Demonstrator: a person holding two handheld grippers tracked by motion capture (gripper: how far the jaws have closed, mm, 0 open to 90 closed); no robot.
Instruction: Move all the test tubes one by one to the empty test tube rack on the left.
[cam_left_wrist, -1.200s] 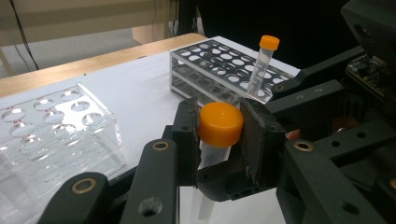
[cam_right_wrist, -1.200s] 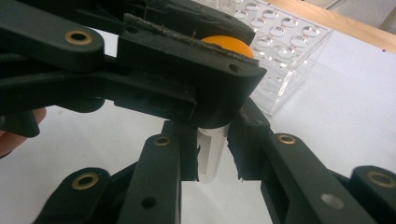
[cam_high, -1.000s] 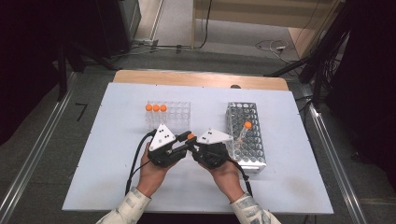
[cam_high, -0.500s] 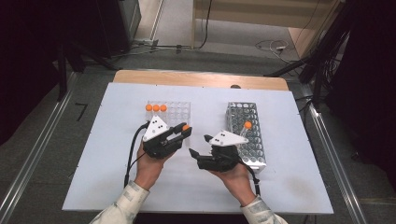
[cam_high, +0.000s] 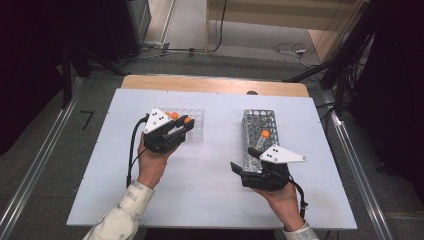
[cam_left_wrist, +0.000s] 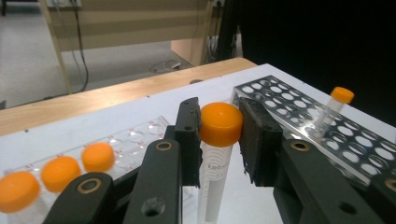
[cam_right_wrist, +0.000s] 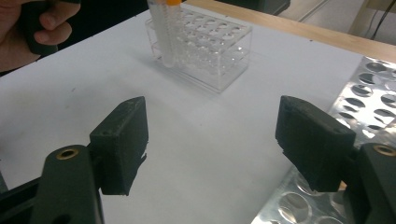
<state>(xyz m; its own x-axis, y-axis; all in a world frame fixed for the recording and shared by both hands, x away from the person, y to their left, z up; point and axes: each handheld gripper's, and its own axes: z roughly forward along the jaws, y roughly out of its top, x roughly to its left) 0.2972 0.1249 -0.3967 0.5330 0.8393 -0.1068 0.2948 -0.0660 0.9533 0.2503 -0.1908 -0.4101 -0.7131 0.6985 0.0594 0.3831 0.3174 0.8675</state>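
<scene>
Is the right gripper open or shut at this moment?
Open. In the right gripper view, the right gripper has its two black jaws standing wide apart, with bare white table between them and nothing held.

Place: I read this as a laboratory bench set up inside a recording room.
Racks: I see a clear plastic tube rack (cam_high: 192, 122) and a perforated metal tube rack (cam_high: 261, 131) on the white surface (cam_high: 210, 185), well apart.
Tubes: orange-capped sample tubes (cam_left_wrist: 58, 171) stand in the clear rack; one more capped tube (cam_high: 263, 138) stands in the metal rack.
Held item: my left hand-held gripper (cam_left_wrist: 219, 135) clamps an orange-capped tube (cam_left_wrist: 219, 140) with printed lettering.
Surroundings: bare grey floor (cam_high: 240, 35) with loose cables (cam_high: 292, 49), metal rails (cam_high: 35, 170) along the sides, dark equipment at the edges.
</scene>
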